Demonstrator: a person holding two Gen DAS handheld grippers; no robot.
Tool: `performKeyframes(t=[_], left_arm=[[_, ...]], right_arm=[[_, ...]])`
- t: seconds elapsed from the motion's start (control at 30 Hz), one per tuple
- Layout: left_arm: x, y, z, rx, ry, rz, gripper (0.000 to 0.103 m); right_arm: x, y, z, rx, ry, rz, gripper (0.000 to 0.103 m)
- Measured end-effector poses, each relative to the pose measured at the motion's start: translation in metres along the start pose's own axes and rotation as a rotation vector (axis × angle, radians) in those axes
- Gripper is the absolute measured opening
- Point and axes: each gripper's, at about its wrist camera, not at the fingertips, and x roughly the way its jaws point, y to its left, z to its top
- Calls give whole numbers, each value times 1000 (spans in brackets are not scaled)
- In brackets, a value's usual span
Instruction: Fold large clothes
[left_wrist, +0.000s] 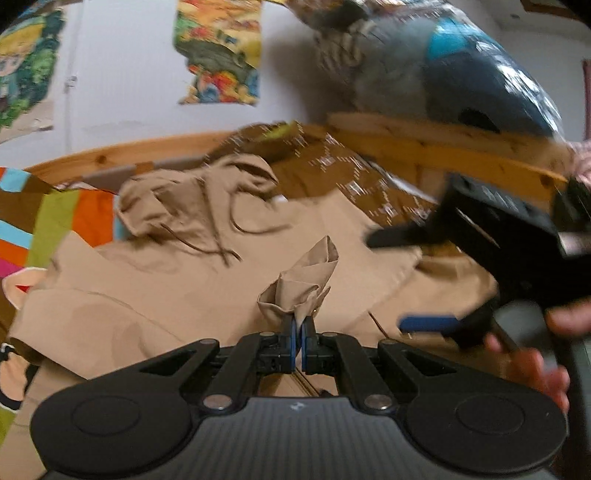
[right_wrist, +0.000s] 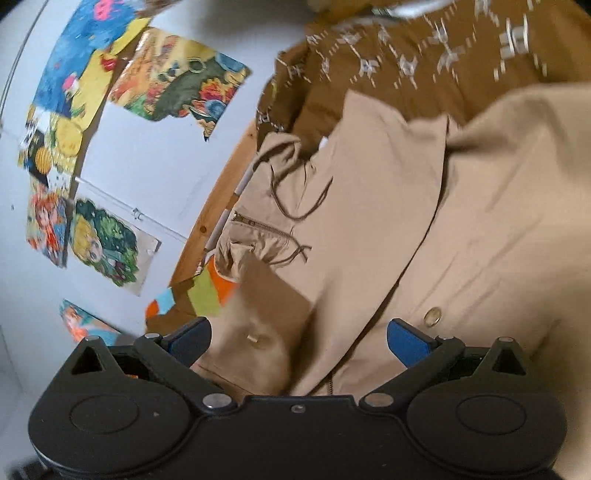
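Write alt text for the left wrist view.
The left tool is shut on a bunched fold of a beige coat spread across a bed. The right tool hovers open at right, above the coat, with posters on the white wall behind.

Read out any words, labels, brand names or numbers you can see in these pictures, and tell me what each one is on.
No text can be read in either view.
Brown blanket: white marks, a blurred pattern; I cannot tell if any are letters.
Posters on the wall: cartoon art, any lettering too blurred to read.
Left tongs, shut on a bunch of the beige coat: only a tiny, unreadable mark on the body.
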Motion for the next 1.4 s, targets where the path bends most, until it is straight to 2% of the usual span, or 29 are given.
performKeyframes(t=[0.17,0.27,0.3,0.33,0.37,0.4,0.43,0.5,0.53,0.6,0.63,0.77,0.87,0.93,1.0,1.1,1.23,1.4], left_arm=[[3,-12,-8,91,47,-47,2],[1,-11,-6,90,65,-53,3],[0,-9,-3,86,75,-57,4],[-1,-7,-1,79,86,-62,7],[-2,-4,2,72,100,-71,11],[-4,0,5,60,116,-82,18],[-6,4,9,50,129,-95,27],[-17,16,15,21,155,-109,40],[-22,22,18,15,166,-116,41],[-34,37,23,10,182,-115,42],[-39,45,24,5,183,-95,46],[-51,83,25,-76,149,28,52],[-43,113,22,-174,157,98,52],[-36,131,19,-232,166,105,52],[-28,143,13,-287,189,86,52],[-13,153,1,-373,258,16,52],[-2,149,-7,-394,301,-91,52],[27,130,-7,-413,308,-242,52]], right_arm=[[17,9,9,-57,34,-28,101],[39,10,17,-87,76,-106,91],[48,10,20,-84,94,-143,82],[56,9,21,-83,115,-179,68],[61,10,22,-88,128,-218,61],[65,13,22,-99,138,-245,47],[67,17,21,-121,154,-257,27],[64,29,20,-182,160,-285,9],[62,36,21,-215,162,-285,6],[53,50,27,-280,150,-289,3],[48,59,32,-312,142,-292,2],[24,110,55,-517,53,-297,2],[11,138,74,-566,7,-272,2],[10,148,84,-560,3,-248,2],[14,157,85,-561,34,-237,2],[19,167,72,-613,77,-236,1],[29,177,58,-706,66,-281,1],[35,170,65,-696,34,-286,0]])
